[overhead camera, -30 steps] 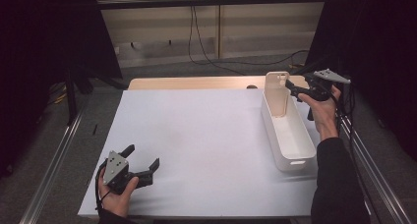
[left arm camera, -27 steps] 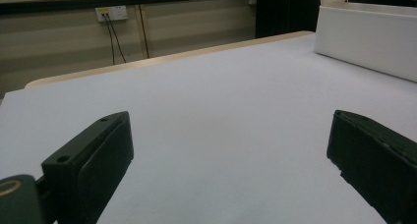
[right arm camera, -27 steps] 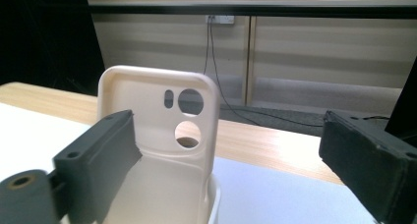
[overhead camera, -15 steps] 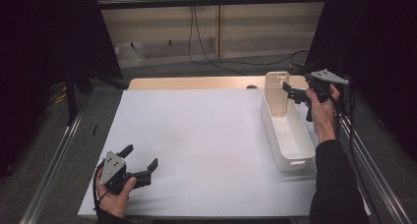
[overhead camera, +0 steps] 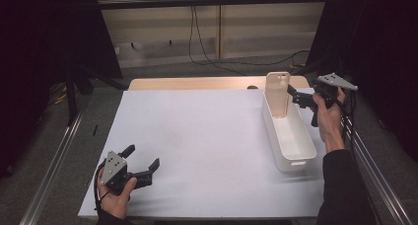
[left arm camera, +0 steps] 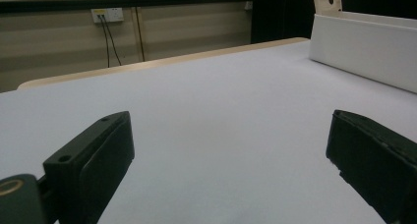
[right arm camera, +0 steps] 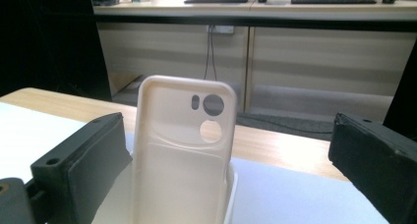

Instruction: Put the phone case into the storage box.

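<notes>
White sheet covers the surface (overhead camera: 207,136) in front of me, dark curtains either side, a wood-panelled wall with trailing cables behind. My right claw (overhead camera: 296,97) sits just beside the phone case (overhead camera: 277,93), which stands upright at the far end of the long white bin (overhead camera: 291,141), leaning on the end wall. The jaws have just been opening and now stand wide, nothing pressed between them; in the right gripper view the case (right arm camera: 182,160) rises between and beyond them, untouched. So I judge the placing step as done: case in the bin, claw letting go.

Next I'd draw the claw back clear of the bin's rim without nudging the case over. The surface's edge and a metal rail lie close on that side, so room is tight there.

My left claw (overhead camera: 143,168) rests low at the near left corner, jaws open and empty, with broad bare sheet ahead of it.
</notes>
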